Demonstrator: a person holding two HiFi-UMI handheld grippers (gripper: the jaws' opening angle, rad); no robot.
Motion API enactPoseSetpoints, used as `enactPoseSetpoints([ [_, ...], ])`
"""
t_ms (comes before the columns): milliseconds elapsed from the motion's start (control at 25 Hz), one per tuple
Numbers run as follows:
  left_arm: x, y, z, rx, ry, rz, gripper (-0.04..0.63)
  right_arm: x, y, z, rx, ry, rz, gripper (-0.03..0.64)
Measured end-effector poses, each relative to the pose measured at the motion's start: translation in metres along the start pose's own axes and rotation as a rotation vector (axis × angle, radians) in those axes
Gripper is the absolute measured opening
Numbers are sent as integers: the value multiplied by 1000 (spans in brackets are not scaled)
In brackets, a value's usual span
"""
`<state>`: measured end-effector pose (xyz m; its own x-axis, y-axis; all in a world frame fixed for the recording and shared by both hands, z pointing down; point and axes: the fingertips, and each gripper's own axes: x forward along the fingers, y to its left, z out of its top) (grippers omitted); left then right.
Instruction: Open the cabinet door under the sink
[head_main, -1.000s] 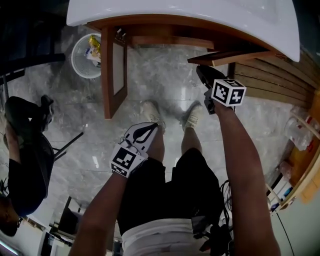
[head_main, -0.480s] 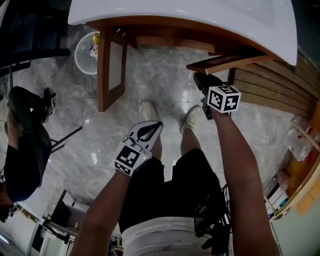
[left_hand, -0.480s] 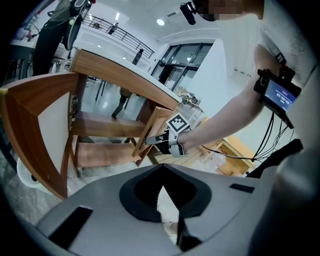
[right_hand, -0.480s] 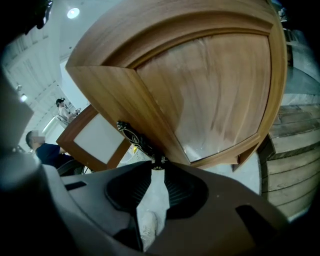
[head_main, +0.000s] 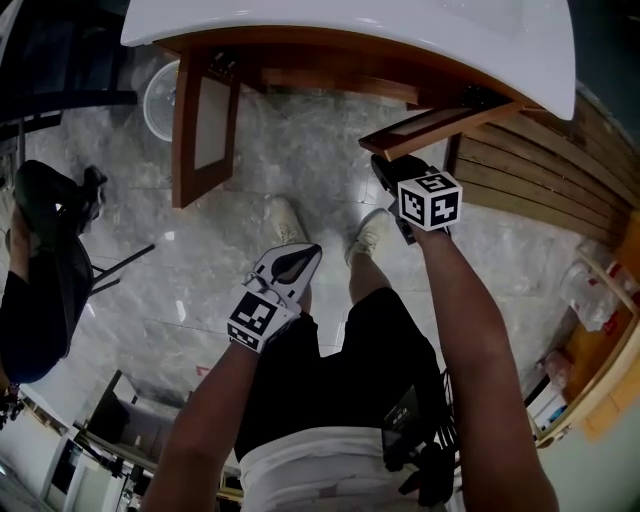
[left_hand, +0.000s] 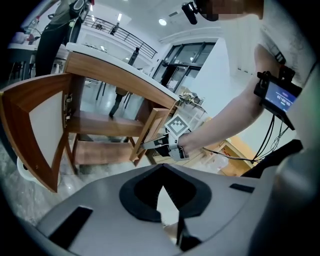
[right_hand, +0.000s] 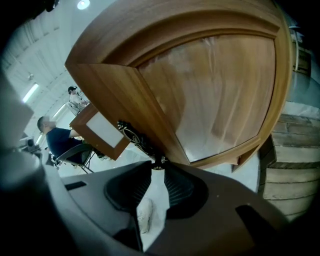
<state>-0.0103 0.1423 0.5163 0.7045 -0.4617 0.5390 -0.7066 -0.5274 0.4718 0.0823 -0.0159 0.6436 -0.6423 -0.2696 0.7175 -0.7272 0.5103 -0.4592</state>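
A grey marble floor (head_main: 300, 170) fills the head view, with the white sink (head_main: 400, 30) across 12 o'clock and the wooden cabinet under it. At 11 o'clock the left door (head_main: 200, 130) stands swung well out from the cabinet, a white bin (head_main: 160, 95) just behind it. A seated person (head_main: 40, 290) is at 9 o'clock. At 1 o'clock the right door (head_main: 430, 122) hangs partly open, seen edge-on from above. The right gripper (head_main: 378, 162) is right below its free edge. That gripper's own view shows its jaws partway closed, pinching the lower end of the dark scrolled handle (right_hand: 137, 140) on the door's edge, with the pale panel of the door filling the upper frame. The left gripper (head_main: 315, 250) hovers near the centre over the wearer's thigh, jaws pressed together with nothing between them and well clear of the cabinet. By the look of it the task is well on. One door is fully out and the other is already off its frame and in a firm pinch. What seems left is to carry the right door round to its full swing and let go of the handle. No brand or label can be read. The only print is the black-and-white square markers on the cubes (head_main: 430, 200), and a small lit screen strapped to the forearm is too small to make out.
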Motion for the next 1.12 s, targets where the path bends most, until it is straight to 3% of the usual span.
enactPoseSetpoints([
  [1120, 32, -44, 6, 34, -24, 7, 9, -62, -21, -71, -118, 102, 21, 89],
])
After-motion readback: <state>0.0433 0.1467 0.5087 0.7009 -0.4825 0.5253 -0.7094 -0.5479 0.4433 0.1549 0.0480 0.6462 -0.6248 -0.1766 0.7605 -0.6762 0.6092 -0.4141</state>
